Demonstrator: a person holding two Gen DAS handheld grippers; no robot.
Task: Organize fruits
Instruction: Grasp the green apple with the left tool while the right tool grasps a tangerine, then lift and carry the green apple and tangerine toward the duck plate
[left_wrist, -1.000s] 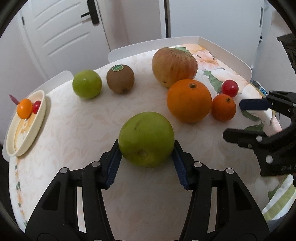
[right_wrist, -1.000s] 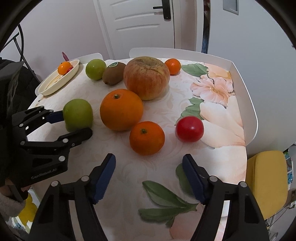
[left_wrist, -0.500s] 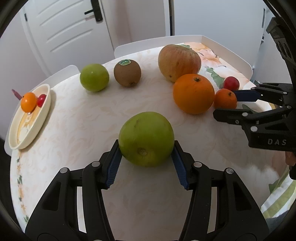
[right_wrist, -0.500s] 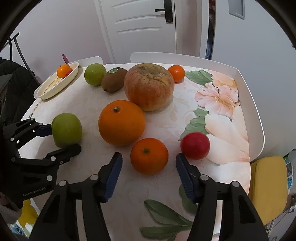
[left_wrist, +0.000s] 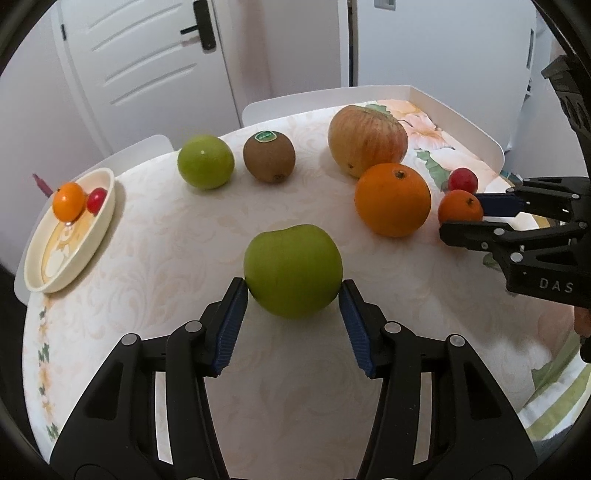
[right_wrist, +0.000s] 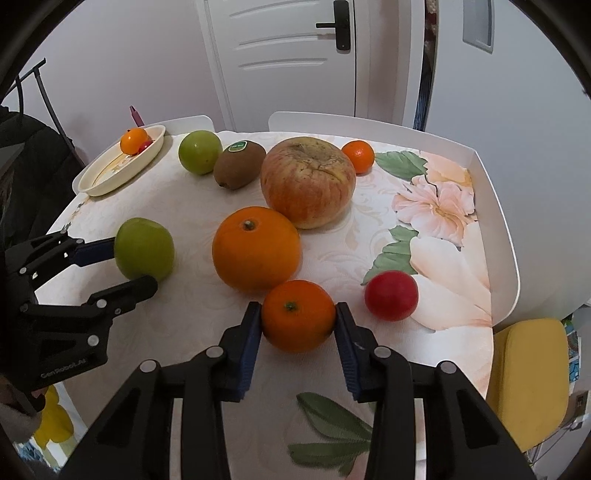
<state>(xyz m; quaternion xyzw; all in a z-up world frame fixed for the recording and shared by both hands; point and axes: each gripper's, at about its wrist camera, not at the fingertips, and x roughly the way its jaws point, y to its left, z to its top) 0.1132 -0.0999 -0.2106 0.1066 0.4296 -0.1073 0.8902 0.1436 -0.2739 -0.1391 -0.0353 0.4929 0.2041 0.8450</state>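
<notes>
A green apple (left_wrist: 291, 269) sits between the blue pads of my left gripper (left_wrist: 292, 286), whose jaws are closing and press on both its sides. The right wrist view shows this apple (right_wrist: 144, 254) at the left, resting on the table. My right gripper (right_wrist: 296, 310) is closing too, and its pads touch both sides of a small orange (right_wrist: 298, 317). In the left wrist view the right gripper (left_wrist: 461, 218) holds that small orange (left_wrist: 460, 210) at the right. A large orange (right_wrist: 256, 247) lies just behind it and a small red fruit (right_wrist: 391, 295) to its right.
Further back stand a big striped apple (right_wrist: 308, 181), a kiwi (right_wrist: 240, 162), a second green apple (right_wrist: 199, 151) and another small orange (right_wrist: 357, 151). A cream dish (right_wrist: 107, 184) at the back left holds an orange and a red fruit. A raised white rim (right_wrist: 498, 240) borders the table.
The right gripper moved forward around the small orange and its jaws came in from wide apart to touch it. The left gripper kept the green apple, which turned a little between the pads.
</notes>
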